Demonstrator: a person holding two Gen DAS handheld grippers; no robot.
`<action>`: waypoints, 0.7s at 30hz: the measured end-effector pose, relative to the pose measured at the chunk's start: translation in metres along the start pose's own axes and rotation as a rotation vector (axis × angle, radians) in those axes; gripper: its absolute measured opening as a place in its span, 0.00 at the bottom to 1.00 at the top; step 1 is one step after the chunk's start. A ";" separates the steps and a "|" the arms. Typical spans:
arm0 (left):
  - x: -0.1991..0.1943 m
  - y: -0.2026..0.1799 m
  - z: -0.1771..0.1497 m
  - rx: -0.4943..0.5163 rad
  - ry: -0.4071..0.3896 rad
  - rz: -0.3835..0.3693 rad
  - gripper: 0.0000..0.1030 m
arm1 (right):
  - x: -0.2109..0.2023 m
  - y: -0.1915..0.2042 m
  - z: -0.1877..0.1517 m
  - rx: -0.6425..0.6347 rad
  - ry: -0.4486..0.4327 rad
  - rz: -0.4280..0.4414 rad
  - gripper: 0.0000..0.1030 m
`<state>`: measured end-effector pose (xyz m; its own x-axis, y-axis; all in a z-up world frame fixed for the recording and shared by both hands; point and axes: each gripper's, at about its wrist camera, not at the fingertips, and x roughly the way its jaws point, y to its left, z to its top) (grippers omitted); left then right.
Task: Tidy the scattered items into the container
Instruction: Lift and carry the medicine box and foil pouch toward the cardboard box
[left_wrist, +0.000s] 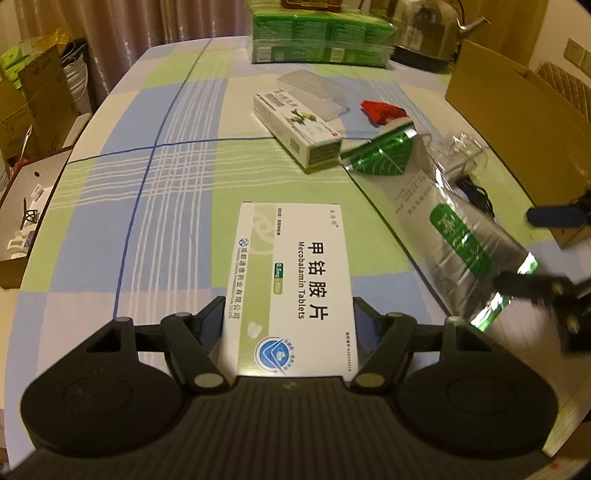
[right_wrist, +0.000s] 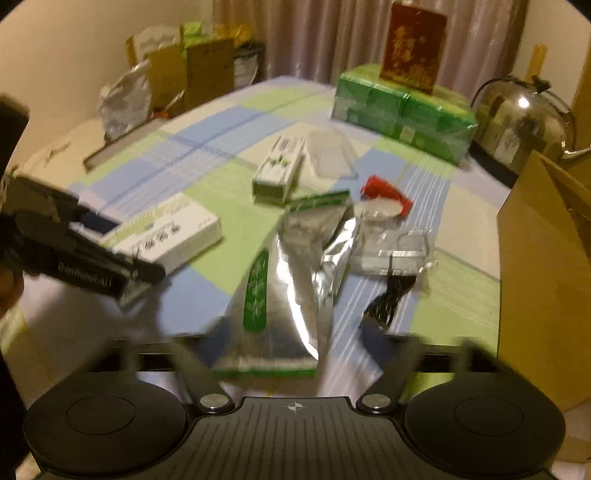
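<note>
Left tongs (left_wrist: 288, 314) clamped on white tablet box (left_wrist: 291, 280), right tongs (right_wrist: 291, 350) spread, straddling silver pouch (right_wrist: 291, 288)

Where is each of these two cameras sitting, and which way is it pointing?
Left wrist view: on the left gripper, looking down across the checked tablecloth; its jaws clamp a white tablet box; the right gripper shows at the edge.
Right wrist view: on the right gripper, facing the table's far end; a silver pouch lies between its blurred jaws; the left gripper shows at the left edge.
Shared: tablet box, pouch, second medicine box, cardboard box.
</note>
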<state>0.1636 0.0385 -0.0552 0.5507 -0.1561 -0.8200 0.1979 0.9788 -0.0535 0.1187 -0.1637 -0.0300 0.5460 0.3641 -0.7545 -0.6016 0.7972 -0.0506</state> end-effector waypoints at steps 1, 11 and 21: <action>0.000 0.001 0.002 -0.004 -0.003 -0.001 0.66 | 0.003 0.001 0.003 0.005 0.004 0.005 0.80; 0.004 0.011 0.014 0.004 -0.008 -0.033 0.73 | 0.061 -0.010 0.021 0.109 0.087 0.005 0.79; 0.010 0.010 0.018 0.029 -0.001 -0.033 0.75 | 0.078 -0.015 0.031 0.123 0.114 0.021 0.60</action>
<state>0.1853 0.0444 -0.0534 0.5446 -0.1881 -0.8173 0.2391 0.9689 -0.0636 0.1883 -0.1325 -0.0675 0.4601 0.3295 -0.8245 -0.5323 0.8455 0.0409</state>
